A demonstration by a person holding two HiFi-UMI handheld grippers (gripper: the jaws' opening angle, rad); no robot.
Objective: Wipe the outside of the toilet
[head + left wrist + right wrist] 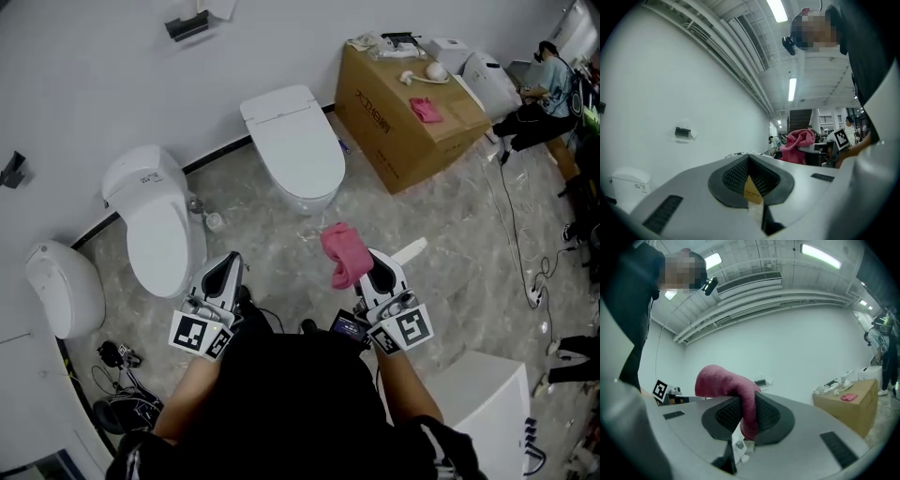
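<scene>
Gripping a pink cloth [343,251], the right gripper [377,262] has its jaws clamped on it, with the cloth's top flopping over. Left gripper [228,262]: jaws together, nothing between. Both sit close to the body, apart from the toilets. Nearest toilet [159,225] stands lid-down against the wall [94,84], ahead of the left gripper. Second toilet [295,145] stands beside a cardboard box [403,141].

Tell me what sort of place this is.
Probably a mock-up or test room, not a real bathroom: several toilets stand unpartitioned along one wall, a cardboard box sits beside them, and a person sits in the far corner.
</scene>
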